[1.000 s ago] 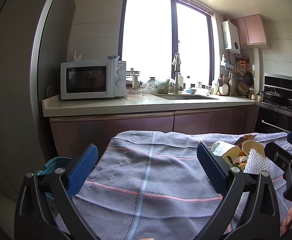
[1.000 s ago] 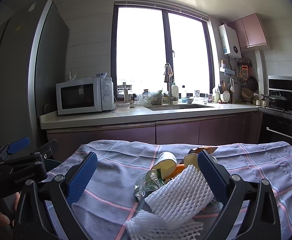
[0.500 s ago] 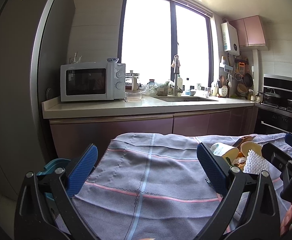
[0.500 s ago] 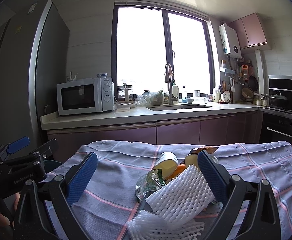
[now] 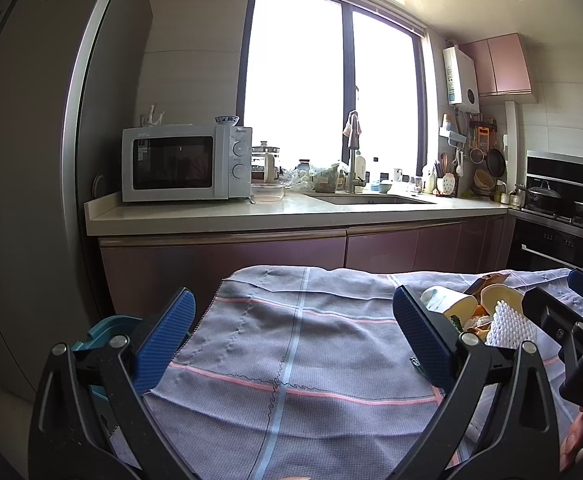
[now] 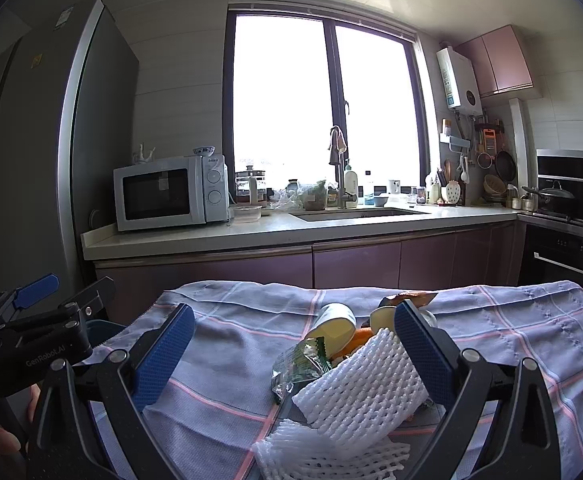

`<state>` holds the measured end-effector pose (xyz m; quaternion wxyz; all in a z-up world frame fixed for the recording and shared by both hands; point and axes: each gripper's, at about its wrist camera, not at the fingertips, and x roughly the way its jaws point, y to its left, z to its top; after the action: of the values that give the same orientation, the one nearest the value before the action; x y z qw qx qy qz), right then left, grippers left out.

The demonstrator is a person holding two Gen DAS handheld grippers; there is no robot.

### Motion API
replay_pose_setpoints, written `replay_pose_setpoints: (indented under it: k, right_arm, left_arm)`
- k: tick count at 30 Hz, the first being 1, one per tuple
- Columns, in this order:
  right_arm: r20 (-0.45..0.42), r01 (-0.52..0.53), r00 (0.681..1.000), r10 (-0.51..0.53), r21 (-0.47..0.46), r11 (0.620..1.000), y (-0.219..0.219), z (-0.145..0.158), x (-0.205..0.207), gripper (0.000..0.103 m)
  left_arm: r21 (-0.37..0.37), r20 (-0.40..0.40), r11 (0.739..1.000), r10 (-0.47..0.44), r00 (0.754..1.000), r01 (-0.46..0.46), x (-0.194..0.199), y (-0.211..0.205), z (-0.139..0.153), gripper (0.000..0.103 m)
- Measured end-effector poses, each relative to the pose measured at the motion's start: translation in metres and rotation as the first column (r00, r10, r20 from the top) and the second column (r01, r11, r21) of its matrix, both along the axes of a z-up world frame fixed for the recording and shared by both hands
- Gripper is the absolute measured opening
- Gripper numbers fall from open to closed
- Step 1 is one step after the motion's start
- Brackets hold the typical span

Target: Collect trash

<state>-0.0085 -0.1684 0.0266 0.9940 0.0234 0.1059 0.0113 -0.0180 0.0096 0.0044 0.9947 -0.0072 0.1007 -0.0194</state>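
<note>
A heap of trash lies on a grey checked tablecloth (image 6: 227, 364): white foam fruit netting (image 6: 363, 388), a second piece of netting (image 6: 327, 456), a crumpled green wrapper (image 6: 299, 360), a paper cup (image 6: 333, 326) on its side, orange peel (image 6: 361, 336). My right gripper (image 6: 291, 352) stands open just above the cloth, with the heap between its blue pads and close to the right one. My left gripper (image 5: 291, 340) is open over bare cloth (image 5: 291, 344); from there the foam netting (image 5: 509, 324) and the cup (image 5: 449, 306) lie to its right.
A teal bin (image 5: 105, 334) sits below the table's left edge. Behind stand a kitchen counter (image 5: 275, 216) with a microwave (image 5: 185, 164) and sink (image 5: 371, 200), a tall fridge (image 5: 31, 160) at left, and an oven (image 5: 559, 240) at right.
Both views have shifted only slightly; the grippers stay open and the trash has not moved.
</note>
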Motion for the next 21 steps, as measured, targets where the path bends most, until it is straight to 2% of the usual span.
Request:
replay_pose_setpoints:
  k: [21]
  right_arm:
    - [-0.003, -0.007, 1.000, 0.007, 0.007, 1.000, 0.0021, -0.0006, -0.0002, 0.097]
  left_arm:
    - [-0.001, 0.001, 1.000, 0.002, 1.000, -0.002, 0.0003, 0.0021, 0.0003, 0.097]
